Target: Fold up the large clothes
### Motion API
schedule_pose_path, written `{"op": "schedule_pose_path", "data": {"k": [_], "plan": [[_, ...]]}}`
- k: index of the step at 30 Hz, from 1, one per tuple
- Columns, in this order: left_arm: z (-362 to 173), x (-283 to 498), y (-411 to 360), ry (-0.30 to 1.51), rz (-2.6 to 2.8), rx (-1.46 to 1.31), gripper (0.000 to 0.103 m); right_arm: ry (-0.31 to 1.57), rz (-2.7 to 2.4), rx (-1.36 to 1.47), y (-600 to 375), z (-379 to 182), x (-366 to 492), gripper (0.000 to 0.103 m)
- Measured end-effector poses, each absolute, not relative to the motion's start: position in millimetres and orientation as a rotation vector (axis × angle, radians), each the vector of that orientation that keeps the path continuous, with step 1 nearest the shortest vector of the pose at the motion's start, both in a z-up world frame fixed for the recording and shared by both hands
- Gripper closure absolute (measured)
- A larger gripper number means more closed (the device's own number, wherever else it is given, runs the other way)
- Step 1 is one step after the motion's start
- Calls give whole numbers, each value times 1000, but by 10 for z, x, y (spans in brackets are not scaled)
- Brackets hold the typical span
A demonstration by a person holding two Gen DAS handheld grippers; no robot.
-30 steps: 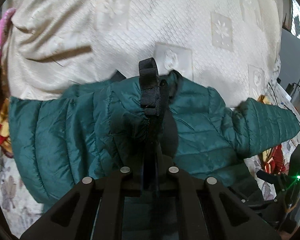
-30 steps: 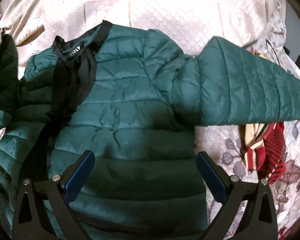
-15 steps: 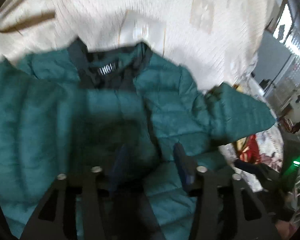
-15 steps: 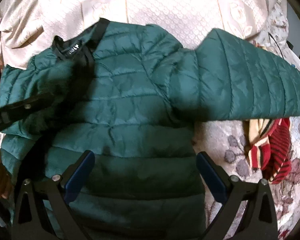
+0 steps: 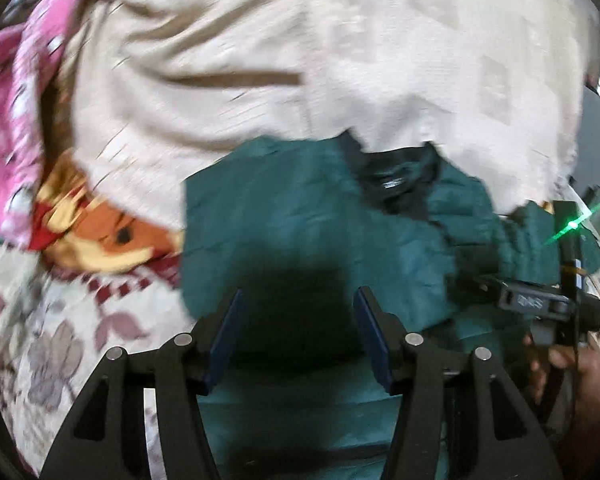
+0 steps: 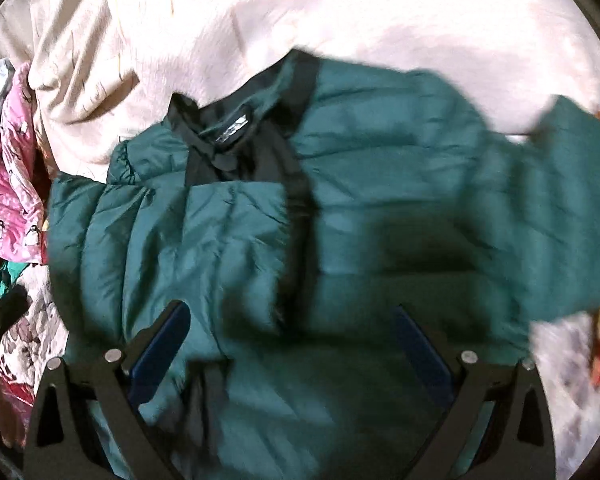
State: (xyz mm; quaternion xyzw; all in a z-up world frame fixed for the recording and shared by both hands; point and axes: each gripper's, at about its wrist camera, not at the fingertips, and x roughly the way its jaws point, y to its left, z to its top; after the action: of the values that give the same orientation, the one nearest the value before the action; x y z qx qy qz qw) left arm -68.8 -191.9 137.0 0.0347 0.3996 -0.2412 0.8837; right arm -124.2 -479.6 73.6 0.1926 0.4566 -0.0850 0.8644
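Green puffer jacket [image 6: 380,184] flat on cream bedspread [image 6: 380,12]; left hand-held gripper [image 5: 296,316] opening, empty; right hand-held gripper [image 6: 292,340] spread wide, empty.

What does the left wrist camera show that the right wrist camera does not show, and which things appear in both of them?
Only the left wrist view shows the left gripper, its jaws opening with nothing pinched between them, an orange cartoon-print cloth, and the person's hand holding the other tool at the right edge.

Only the right wrist view shows the right gripper, open above the jacket, and the jacket's outstretched sleeve.

Both show the green puffer jacket with its black collar, the cream bedspread and a pink garment at the left.
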Motion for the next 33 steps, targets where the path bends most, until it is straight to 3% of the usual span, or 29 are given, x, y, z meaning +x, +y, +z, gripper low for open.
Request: {"op": "schedule_pose_path", "data": {"k": [1, 2, 4, 7, 12, 16, 18, 20, 23, 27, 33], "plan": [[1342, -664, -1847, 834, -481, 67, 66, 975, -168, 406, -4789, 652, -1145, 14], [1319, -653, -1798, 833, -468, 65, 66, 1000, -151, 424, -4776, 558, -1060, 50], [1280, -617, -1697, 836, -448, 57, 66, 1001, -84, 487, -4742, 483, -983, 77], [1203, -538, -1657, 849, -431, 32, 66, 876, -90, 362, -4658, 768, -1102, 84], [1019, -408, -1750, 879, -420, 10, 66, 743, -306, 281, -5035, 1115, -1420, 84], [907, -384, -1906, 909, -412, 20, 66, 832, -434, 267, -5372, 846, -1323, 84], [921, -380, -1946, 907, -408, 22, 66, 908, -438, 272, -5422, 672, -1230, 78], [975, -376, -1986, 889, -411, 23, 66, 919, -453, 284, -5422, 683, -1237, 58], [1083, -347, -2078, 845, -408, 34, 66, 802, -497, 268, -5355, 962, -1439, 38], [1101, -237, -2254, 816, -391, 36, 66, 775, -351, 197, -4978, 1156, -1389, 34], [894, -76, -2471, 819, -337, 61, 66, 874, -184, 121, -4640, 845, -947, 34]]}}
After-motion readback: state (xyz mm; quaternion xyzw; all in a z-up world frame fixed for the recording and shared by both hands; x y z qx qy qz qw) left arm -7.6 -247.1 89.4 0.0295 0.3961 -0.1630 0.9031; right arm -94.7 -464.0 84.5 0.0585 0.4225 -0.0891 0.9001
